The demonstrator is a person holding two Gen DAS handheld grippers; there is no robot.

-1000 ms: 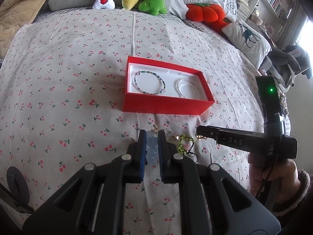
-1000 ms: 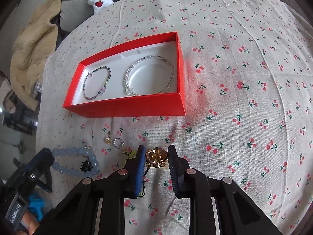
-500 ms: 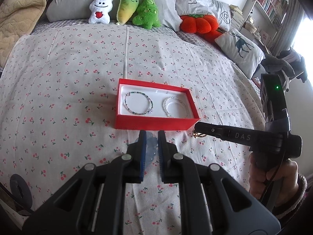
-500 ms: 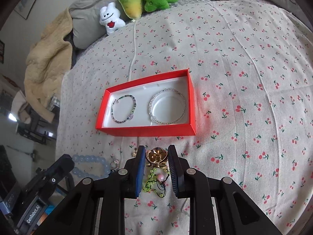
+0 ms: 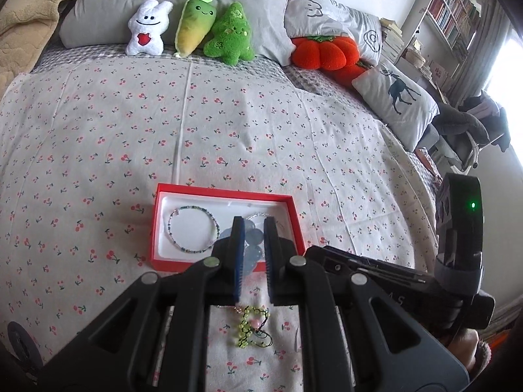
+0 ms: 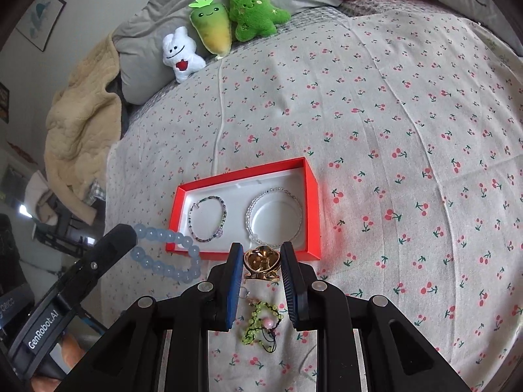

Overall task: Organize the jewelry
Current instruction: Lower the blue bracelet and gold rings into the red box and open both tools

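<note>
Two bracelets already lay in the red box (image 6: 312, 207): a dark multicoloured beaded bracelet (image 6: 207, 217) in its left half and a clear beaded bracelet (image 6: 274, 215) in its right half. By my reading the task was partly done, with two more pieces lifted for placing and a few left out.

On the cherry-print bedspread (image 6: 408, 163), nearer than the box, a green knotted bracelet (image 6: 261, 321) with a pink bead and a small ring (image 6: 245, 292) just beside it were not yet put away.

Closed tight, the left gripper (image 5: 251, 232) pinched a pale blue bead bracelet (image 6: 163, 254); in the right wrist view its loop hung from the fingertips just left of the box's near-left corner, above the bedspread. In the left wrist view the beads showed between the pads in front of the box.

Narrowly parted, the right gripper (image 6: 261, 261) clamped a gold ring (image 6: 261, 263) between its pads, close to the box's near wall.
</note>
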